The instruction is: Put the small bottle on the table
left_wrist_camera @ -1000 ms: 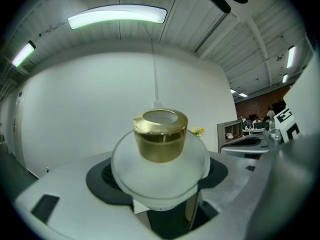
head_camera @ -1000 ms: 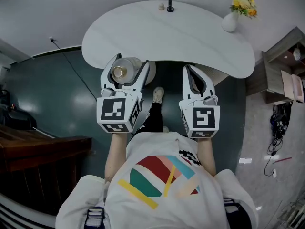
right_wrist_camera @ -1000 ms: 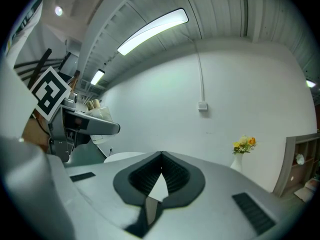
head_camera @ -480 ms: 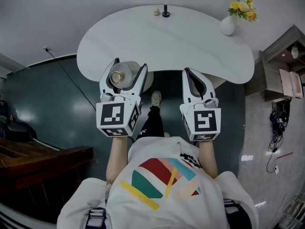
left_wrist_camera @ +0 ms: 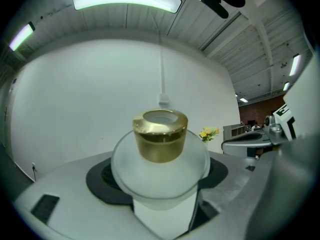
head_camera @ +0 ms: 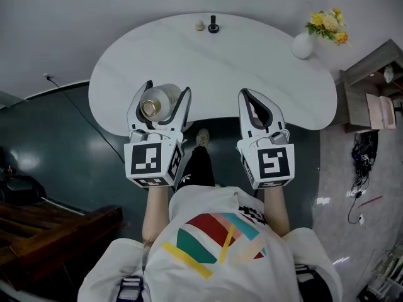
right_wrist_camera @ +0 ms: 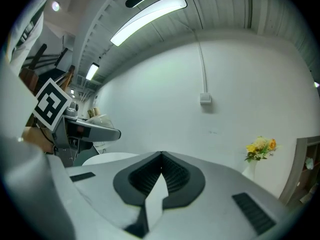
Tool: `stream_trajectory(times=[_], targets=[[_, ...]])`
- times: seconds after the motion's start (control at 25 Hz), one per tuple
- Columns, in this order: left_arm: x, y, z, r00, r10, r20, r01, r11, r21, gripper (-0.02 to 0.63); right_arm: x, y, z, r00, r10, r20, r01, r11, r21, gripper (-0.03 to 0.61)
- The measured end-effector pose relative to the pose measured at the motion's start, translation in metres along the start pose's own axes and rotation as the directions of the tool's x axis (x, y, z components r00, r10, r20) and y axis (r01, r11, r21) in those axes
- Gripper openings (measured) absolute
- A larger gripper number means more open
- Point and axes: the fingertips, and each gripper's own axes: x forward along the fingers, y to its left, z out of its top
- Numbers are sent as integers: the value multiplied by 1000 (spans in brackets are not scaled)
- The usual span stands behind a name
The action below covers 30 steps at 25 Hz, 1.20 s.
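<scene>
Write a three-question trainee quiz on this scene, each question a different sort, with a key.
1. True or false: the right gripper has its jaws together, with nothing between them.
2. The left gripper is shut on the small bottle, whose cap is: A gold, B red, C black.
3. Fill in: the flower vase stands on the ___.
Key: 1 true; 2 A; 3 table.

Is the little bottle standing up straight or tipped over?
Upright. The small bottle is clamped in the left gripper, and its gold cap points straight up.
</scene>
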Motion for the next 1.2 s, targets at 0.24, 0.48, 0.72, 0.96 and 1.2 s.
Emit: stream_trajectory(times=[0.24,0.48,0.72,0.96,1.2], targets=[[60,33,9,1000,2,-5,-2,1000,-7,353,70,-18,8,1000,20,-21,-19,1000,12,12],[119,71,27,1000,-2,2,2,1000,-19,353,136,-33,27,999,20,-32,-19,1000,18,12],[171,102,45,999,-14,37,15,1000,-27,353,199,-47,40,999,32,-32,-32,999,20,12],[203,133,38,1000,-30,5,30,998,-47,353,246,-47,34,997,28,-71,-24,998,50,12],[227,147,26,999,-42,-22,40,996,-74,353,269,-56,39,995,3,-95,-2,1000,6,12]])
